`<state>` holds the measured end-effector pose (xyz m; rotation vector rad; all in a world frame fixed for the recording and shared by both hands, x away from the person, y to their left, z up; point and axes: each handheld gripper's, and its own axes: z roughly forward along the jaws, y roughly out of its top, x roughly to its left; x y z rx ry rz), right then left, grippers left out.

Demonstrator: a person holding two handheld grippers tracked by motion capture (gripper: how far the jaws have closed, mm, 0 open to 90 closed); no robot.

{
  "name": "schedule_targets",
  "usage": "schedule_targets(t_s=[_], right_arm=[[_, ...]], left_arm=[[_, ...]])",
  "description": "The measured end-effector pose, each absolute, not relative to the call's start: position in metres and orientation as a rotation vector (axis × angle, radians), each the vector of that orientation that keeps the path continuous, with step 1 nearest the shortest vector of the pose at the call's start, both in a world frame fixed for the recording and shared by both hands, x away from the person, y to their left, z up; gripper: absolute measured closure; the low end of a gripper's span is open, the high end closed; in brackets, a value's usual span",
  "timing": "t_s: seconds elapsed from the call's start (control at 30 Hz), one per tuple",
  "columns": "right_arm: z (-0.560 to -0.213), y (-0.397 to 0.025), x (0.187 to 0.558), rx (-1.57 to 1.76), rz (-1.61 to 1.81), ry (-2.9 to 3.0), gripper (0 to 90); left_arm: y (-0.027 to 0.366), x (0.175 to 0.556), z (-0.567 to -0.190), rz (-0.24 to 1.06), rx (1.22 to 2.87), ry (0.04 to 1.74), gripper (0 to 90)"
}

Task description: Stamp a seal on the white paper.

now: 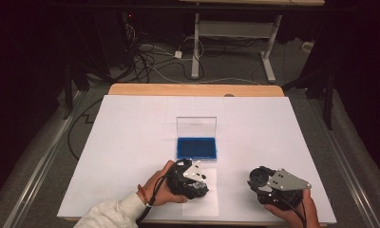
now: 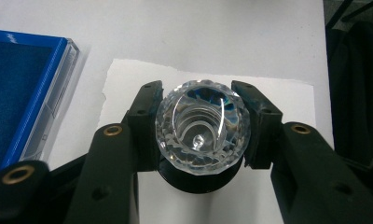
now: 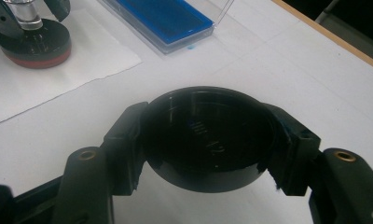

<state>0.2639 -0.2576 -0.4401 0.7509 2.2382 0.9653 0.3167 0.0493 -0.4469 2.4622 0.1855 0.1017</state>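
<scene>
Bare desk (image 1: 131,142) lies open left of the left claw (image 1: 197,186) and between both claws; the blue case (image 1: 196,147) with upright lid obstructs just ahead.

High view: fixed above the near edge, facing forward and down, taking in the whole table (image 1: 131,118) with floor and cables along the top of the frame. Left gripper view: close, looking steeply down along its jaws, blue case (image 2: 21,93) at left edge. Right gripper view: close, low and oblique; shares the case (image 3: 166,18) at top centre and the paper (image 3: 58,79) at upper left.
</scene>
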Motion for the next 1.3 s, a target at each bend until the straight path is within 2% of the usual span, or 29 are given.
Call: schedule_targets(t_s=[1.3], right_arm=[[-0.4386, -0.2562, 0.2622, 0.734, 0.987, 2.242, 38.1]], left_arm=[[0.0493, 0.3177, -0.4470, 0.094, 2.459, 0.183, 54.6]])
